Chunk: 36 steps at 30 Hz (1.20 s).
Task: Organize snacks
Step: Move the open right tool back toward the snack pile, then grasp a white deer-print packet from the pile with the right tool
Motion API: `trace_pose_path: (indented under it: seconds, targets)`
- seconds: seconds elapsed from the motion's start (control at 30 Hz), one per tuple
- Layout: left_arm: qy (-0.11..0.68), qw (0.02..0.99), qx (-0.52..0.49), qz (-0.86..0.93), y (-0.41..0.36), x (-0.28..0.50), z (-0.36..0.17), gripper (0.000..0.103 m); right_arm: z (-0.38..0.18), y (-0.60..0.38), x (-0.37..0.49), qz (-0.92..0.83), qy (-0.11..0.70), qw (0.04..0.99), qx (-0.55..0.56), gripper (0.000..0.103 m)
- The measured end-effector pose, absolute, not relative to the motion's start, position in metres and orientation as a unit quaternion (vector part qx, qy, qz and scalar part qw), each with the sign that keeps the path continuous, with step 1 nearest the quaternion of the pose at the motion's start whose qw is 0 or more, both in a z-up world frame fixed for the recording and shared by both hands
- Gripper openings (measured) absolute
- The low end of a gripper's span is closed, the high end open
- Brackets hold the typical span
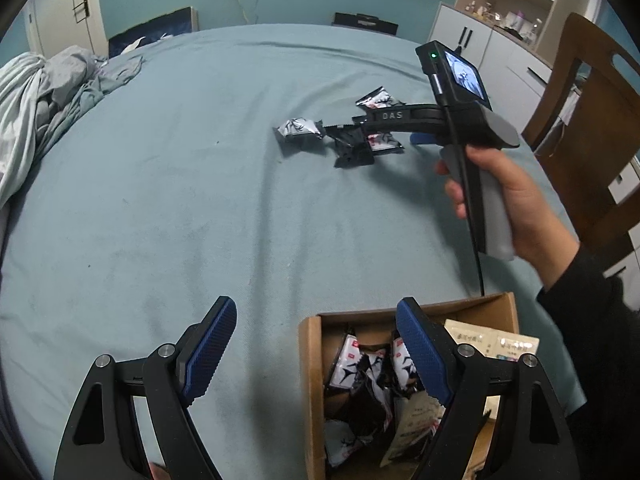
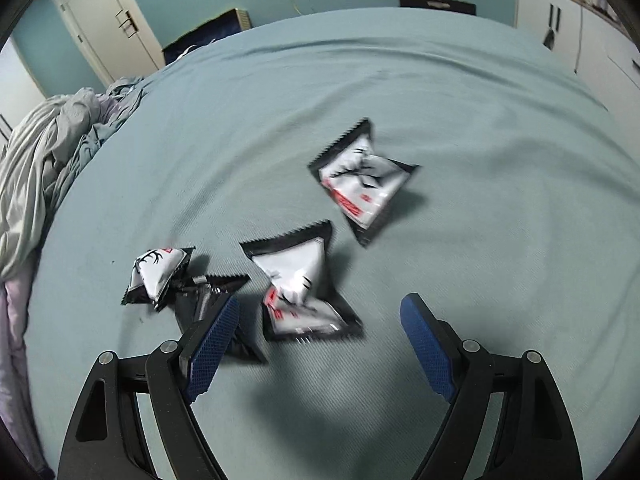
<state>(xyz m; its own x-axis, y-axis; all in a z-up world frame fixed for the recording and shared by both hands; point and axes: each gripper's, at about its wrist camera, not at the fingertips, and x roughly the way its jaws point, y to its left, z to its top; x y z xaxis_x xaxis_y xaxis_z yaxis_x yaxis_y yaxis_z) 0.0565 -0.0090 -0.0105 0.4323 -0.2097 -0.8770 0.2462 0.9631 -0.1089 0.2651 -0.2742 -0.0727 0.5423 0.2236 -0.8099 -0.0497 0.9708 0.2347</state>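
- Holding my left gripper (image 1: 316, 344) wide open and empty, over the near corner of the brown cardboard box (image 1: 310, 332) that holds black-and-white snack packets and beige sachets.
- My right gripper (image 2: 320, 336) is likewise wide open, gripping nothing.
- Four black-and-white foil snack packets (image 2: 298, 284) lie on the teal bedsheet (image 2: 480, 240): one between my right fingers and just ahead, others left and farther ahead.

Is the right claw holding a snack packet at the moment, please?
No, the right claw is open and empty above the packets on the bed.
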Motion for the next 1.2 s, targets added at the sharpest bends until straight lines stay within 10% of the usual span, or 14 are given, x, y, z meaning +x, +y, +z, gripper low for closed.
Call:
trace_pose_path:
  seconds: [0.1, 0.2, 1.2]
  targets:
    - [0.521, 0.844, 0.020, -0.127, -0.010, 0.060, -0.015, 0.083, -0.086, -0.268, 0.268, 0.064, 0.467, 0.878, 0.084, 0.073]
    - [0.530, 0.838, 0.014, -0.125, -0.009, 0.063, -0.019, 0.083, -0.087, -0.258, 0.270, 0.060, 0.457, 0.887, 0.038, 0.039]
    - [0.593, 0.800, -0.073, -0.054, -0.028, 0.291, -0.088, 0.084, 0.007, -0.338, -0.057, 0.061, 0.414, 0.879, 0.229, 0.038]
